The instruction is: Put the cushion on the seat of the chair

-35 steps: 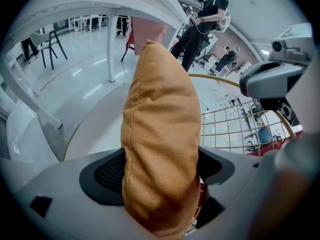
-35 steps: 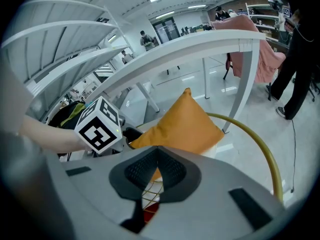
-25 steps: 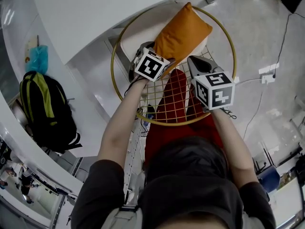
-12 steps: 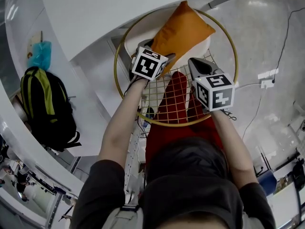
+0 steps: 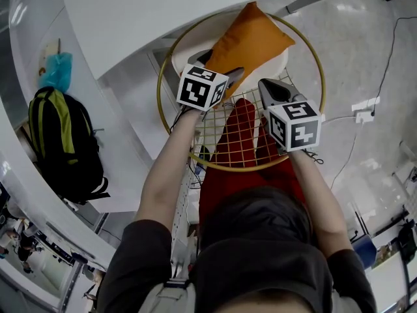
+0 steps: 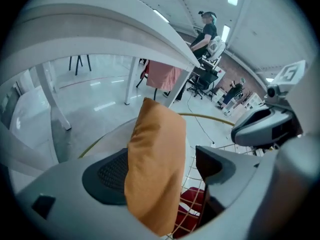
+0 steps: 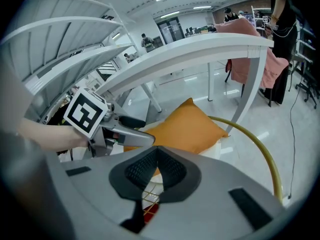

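Where the near edge of the white desk (image 5: 163, 5) curves across the top of the head view, one chair (image 5: 319, 77) is found, its gold ring frame reaching partly under that edge. One orange cushion (image 5: 251, 41) is noted over the chair's white seat (image 5: 189, 44), standing on edge and tilted, with its upper corner closest to the desk's near edge. Contact between cushion and seat cannot be confirmed from the head view; in the right gripper view the cushion (image 7: 185, 129) is seen low against the white seat (image 7: 220, 146).

Two grippers are counted, each carrying one marker cube. The left gripper (image 5: 218, 64) is placed at the cushion's lower left corner. In the left gripper view its jaws (image 6: 165, 169) are held apart with the cushion (image 6: 152, 169) between them: the fabric is pressed against the left-hand pad, and a gap is seen to the other jaw, through which the wire mesh shows. The right gripper (image 5: 264, 83) is held just beside the cushion's lower edge, over the chair's wire mesh back (image 5: 221, 126). Its jaws (image 7: 157, 156) are seen closed, pad against pad, with nothing between them.

One red garment (image 5: 238, 142) is visible through the mesh. Off the desk's left corner, one black and green backpack (image 5: 62, 149) is recorded, with one blue bag (image 5: 55, 70) above it. One standing person (image 6: 205, 31) is noted far behind the desk in the left gripper view.
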Demonstrator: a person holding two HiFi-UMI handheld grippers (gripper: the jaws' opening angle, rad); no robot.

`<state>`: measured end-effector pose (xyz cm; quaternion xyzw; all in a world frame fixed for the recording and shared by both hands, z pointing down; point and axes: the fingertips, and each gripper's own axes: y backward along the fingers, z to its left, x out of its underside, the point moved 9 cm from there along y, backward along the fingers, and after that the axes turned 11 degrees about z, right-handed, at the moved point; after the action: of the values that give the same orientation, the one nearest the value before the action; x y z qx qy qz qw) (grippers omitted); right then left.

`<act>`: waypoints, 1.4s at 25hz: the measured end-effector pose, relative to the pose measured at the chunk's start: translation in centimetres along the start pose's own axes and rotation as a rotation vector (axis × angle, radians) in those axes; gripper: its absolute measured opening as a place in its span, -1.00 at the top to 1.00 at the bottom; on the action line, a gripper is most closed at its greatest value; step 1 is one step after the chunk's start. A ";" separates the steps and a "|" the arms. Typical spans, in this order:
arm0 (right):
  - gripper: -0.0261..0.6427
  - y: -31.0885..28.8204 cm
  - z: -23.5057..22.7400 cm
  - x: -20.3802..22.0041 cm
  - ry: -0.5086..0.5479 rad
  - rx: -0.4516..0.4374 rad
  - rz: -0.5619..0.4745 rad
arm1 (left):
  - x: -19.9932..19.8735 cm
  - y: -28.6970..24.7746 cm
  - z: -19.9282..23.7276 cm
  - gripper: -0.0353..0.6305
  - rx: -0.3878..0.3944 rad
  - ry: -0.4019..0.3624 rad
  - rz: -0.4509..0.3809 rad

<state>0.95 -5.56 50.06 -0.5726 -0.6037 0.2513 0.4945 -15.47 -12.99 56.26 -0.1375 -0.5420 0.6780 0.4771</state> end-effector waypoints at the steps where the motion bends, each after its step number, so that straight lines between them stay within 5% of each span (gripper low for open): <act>1: 0.87 0.1 0.1 -0.1 0.002 0.003 -0.004 | -0.2 0.4 0.0 -0.41 0.011 0.014 -0.021; 10: 0.87 2.0 1.0 -1.0 0.016 0.022 -0.050 | -0.8 3.9 -1.0 -0.01 0.020 0.063 -0.150; 21: 0.87 3.7 1.6 -1.7 0.041 0.019 -0.113 | -1.0 7.7 -2.8 0.80 -0.063 0.079 -0.285; 35: 0.87 7.9 1.8 -2.9 0.081 -0.014 -0.236 | -0.9 13.3 -5.7 0.87 -0.115 0.177 -0.453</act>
<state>2.49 -6.07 41.62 -0.5106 -0.6481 0.1637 0.5408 -17.68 -9.68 42.28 -0.0984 -0.5526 0.5072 0.6540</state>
